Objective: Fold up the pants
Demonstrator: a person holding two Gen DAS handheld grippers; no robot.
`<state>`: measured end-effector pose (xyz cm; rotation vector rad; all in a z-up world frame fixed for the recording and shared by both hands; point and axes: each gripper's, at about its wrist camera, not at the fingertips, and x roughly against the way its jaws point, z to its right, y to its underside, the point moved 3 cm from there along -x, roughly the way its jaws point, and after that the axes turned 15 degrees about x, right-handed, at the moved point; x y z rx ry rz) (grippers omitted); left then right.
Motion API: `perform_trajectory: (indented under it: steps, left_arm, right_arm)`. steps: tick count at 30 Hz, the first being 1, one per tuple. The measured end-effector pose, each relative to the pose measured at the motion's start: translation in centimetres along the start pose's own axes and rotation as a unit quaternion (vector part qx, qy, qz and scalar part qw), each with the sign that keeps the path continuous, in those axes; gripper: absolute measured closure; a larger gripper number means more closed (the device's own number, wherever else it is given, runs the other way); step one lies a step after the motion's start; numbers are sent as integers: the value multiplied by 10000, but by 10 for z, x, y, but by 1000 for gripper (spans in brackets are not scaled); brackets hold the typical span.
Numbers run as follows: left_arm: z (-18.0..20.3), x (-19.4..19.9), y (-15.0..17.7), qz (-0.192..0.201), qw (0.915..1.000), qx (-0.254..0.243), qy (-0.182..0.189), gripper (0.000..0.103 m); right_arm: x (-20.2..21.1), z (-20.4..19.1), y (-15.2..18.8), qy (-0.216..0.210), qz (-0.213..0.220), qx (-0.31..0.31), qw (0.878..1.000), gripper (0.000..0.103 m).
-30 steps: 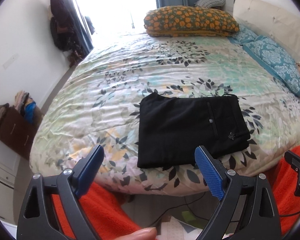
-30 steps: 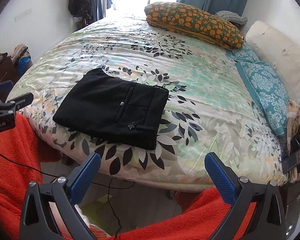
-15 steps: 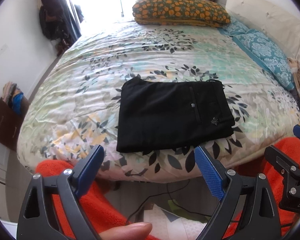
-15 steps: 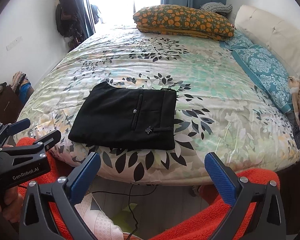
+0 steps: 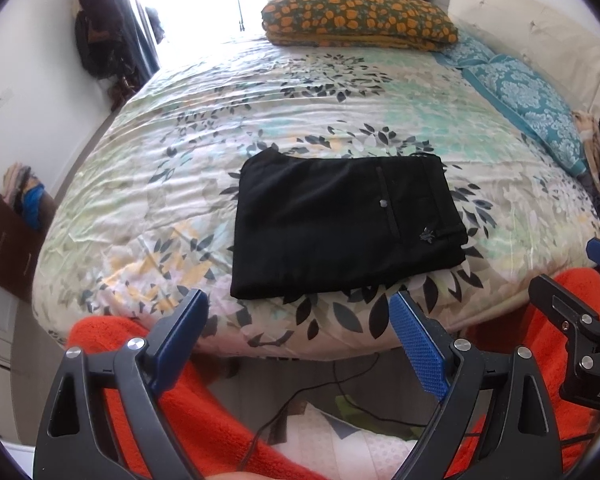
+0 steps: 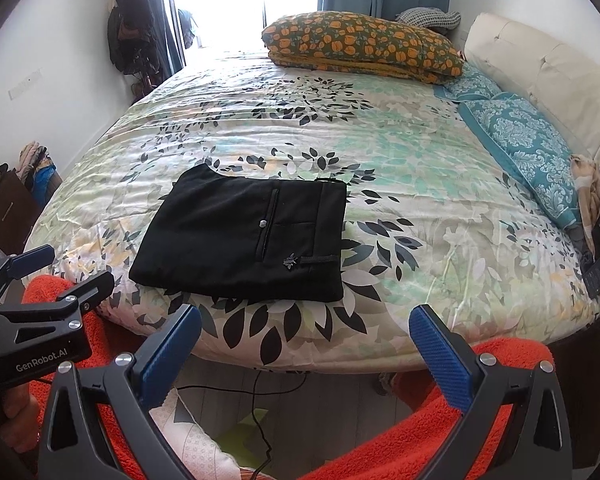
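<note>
Black pants (image 5: 340,224) (image 6: 248,240) lie folded into a flat rectangle near the front edge of the floral bed cover (image 5: 300,112) (image 6: 420,200). A back pocket with a button faces up. My left gripper (image 5: 300,336) stands open off the bed's near edge, short of the pants, nothing between its blue pads. My right gripper (image 6: 304,344) is also open and empty, held off the front edge, with the pants ahead and to its left. Each gripper shows at the side of the other's view.
An orange-flowered pillow (image 5: 360,20) lies at the bed's far end, teal pillows (image 5: 528,96) along the right by a cream headboard (image 6: 548,76). Clothes hang on the left wall (image 6: 132,40). Orange-clad legs (image 6: 400,440) and a cable (image 6: 256,400) on the floor are below.
Both grippers have drawn back from the bed and turned a little, so the pants sit more centred in the views. The pants have not moved; both grippers stay open.
</note>
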<state>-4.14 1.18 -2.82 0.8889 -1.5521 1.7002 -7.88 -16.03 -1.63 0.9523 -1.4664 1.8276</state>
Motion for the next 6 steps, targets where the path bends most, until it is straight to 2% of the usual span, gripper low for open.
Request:
perform_trajectory:
  steps: [6]
  left_arm:
    - [-1, 3, -1, 85, 10000, 19, 31, 10]
  right_arm:
    - [0, -5, -1, -15, 8, 68, 10000, 0]
